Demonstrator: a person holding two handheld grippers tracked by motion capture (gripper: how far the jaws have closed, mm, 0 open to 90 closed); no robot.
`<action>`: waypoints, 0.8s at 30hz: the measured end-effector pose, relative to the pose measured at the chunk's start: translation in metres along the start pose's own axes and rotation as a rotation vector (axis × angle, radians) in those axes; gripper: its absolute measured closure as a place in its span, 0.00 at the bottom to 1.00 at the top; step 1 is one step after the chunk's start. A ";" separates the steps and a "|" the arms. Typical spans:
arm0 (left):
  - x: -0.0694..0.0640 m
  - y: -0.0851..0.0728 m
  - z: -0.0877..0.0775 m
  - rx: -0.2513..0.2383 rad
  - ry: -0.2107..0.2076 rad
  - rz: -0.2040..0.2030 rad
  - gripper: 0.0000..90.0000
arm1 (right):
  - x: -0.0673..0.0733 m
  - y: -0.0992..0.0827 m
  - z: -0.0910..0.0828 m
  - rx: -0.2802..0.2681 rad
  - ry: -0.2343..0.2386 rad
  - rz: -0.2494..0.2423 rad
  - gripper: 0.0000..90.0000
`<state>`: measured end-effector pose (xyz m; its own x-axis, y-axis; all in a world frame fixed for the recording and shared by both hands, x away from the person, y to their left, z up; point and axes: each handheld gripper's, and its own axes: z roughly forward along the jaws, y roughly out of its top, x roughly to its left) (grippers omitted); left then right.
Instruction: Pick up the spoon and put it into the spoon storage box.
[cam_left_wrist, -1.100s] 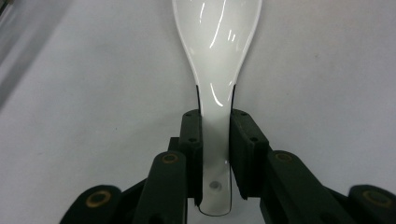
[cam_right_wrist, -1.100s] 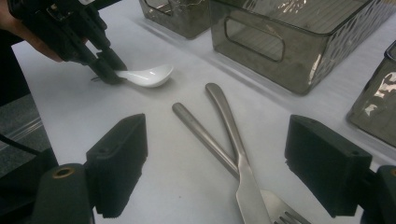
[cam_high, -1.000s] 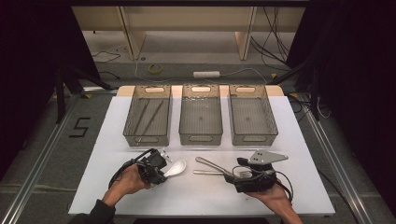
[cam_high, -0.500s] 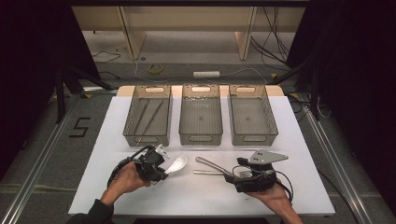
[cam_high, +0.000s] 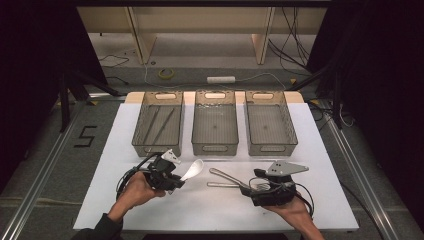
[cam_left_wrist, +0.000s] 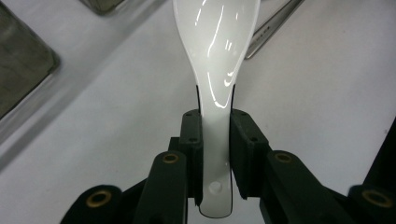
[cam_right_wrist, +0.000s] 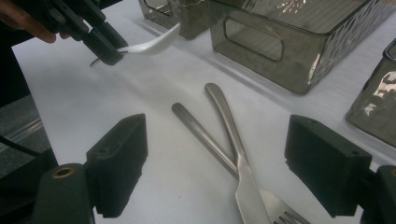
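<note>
A white ceramic spoon (cam_high: 193, 170) (cam_left_wrist: 217, 70) has its handle clamped in my left gripper (cam_high: 175, 181) (cam_left_wrist: 215, 126), which is shut on it, bowl pointing away, just above the white table. In the right gripper view the left gripper (cam_right_wrist: 105, 46) holds the spoon (cam_right_wrist: 149, 44) at far left. A metal knife (cam_high: 224, 175) (cam_right_wrist: 226, 116) and fork (cam_high: 220, 185) (cam_right_wrist: 201, 133) lie crossed on the table. My right gripper (cam_high: 250, 188) (cam_right_wrist: 222, 156) stands open over their near ends, jaws wide apart.
Three clear bins stand in a row at the back of the table: left (cam_high: 150, 148), middle (cam_high: 215, 148), right (cam_high: 274, 148). Long thin metal sticks (cam_high: 161, 122) lie in the left bin. Nearest the right gripper is a bin wall (cam_right_wrist: 261, 42).
My left gripper has carried the spoon a little forward, toward the bins. The right gripper and the knife and fork have stayed put.
</note>
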<state>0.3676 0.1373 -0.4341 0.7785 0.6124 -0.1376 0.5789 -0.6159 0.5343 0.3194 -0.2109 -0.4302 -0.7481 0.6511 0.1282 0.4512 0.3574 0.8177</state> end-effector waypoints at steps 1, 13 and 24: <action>0.000 0.001 -0.001 -0.010 -0.001 -0.007 0.84 | 0.000 0.000 0.000 -0.001 0.001 0.001 0.25; 0.001 0.011 -0.009 -0.118 0.018 -0.046 0.84 | 0.000 0.000 0.001 0.000 0.003 0.003 0.25; 0.003 0.025 -0.011 -0.171 0.027 -0.056 0.84 | 0.000 0.000 0.001 0.000 0.005 0.007 0.25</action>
<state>0.3818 0.1290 -0.4124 0.7378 0.6582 -0.1500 0.5699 -0.4881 0.6611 0.3200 -0.2103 -0.4310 -0.7470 0.6506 0.1370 0.4566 0.3523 0.8169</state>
